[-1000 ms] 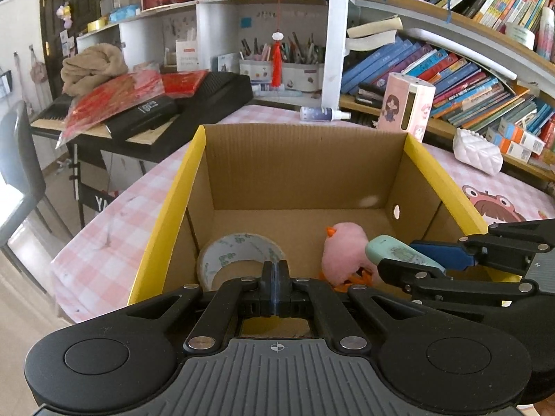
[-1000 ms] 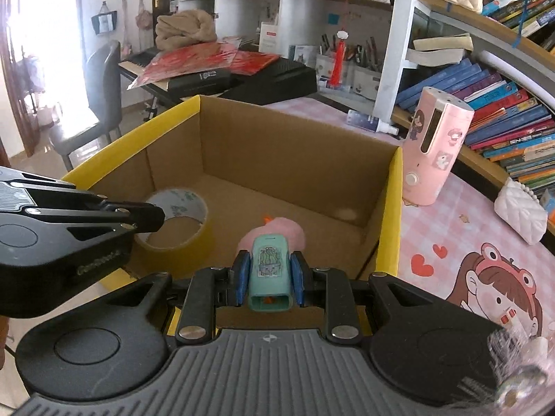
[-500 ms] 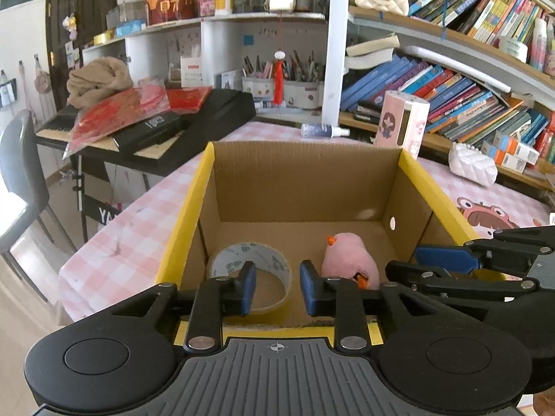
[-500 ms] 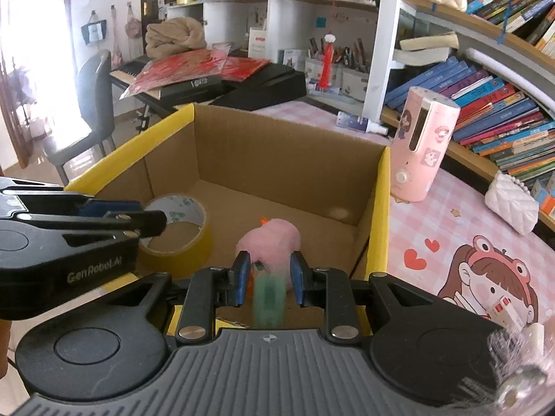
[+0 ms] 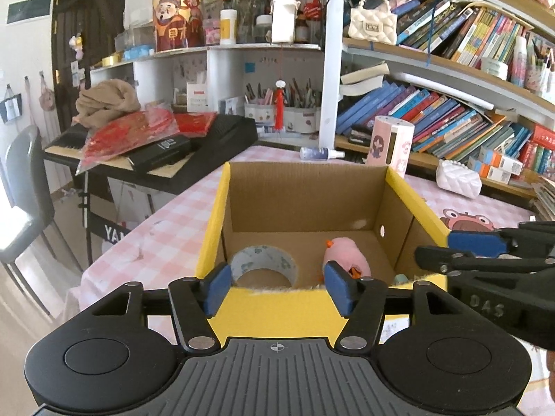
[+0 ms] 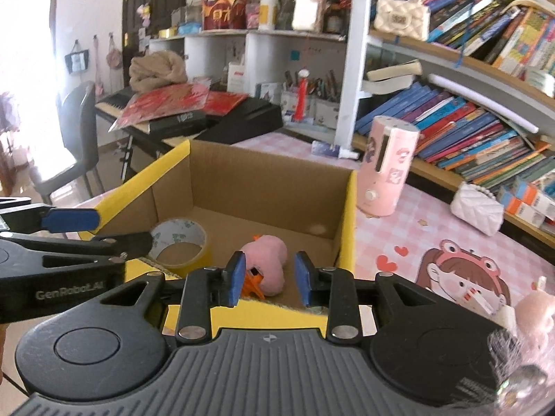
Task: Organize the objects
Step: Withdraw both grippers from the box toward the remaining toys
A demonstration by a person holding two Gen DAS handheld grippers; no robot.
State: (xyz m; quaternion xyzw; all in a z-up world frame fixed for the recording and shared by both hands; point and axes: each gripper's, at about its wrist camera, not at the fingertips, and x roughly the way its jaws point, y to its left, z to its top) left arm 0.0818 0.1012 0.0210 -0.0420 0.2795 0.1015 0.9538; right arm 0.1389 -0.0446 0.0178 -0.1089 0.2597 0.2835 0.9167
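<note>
The left claw (image 5: 275,289) was held wide open with nothing between its blue pads, just short of the near yellow wall of the cardboard box (image 5: 308,187) on the pink checked table (image 5: 156,239). The right claw (image 6: 267,279) was likewise spread apart and empty, poised at the same near edge, at 3 o'clock from the left one. Inside the box, a tape roll (image 5: 264,265) lay flat at 9 o'clock on the floor, with a pink plush chick (image 5: 347,258) near it at 3 o'clock. A small teal object (image 5: 400,279) was partly visible in the near right corner. Outside the box, a pink cylinder (image 6: 386,170) stood upright at 1 o'clock.
</note>
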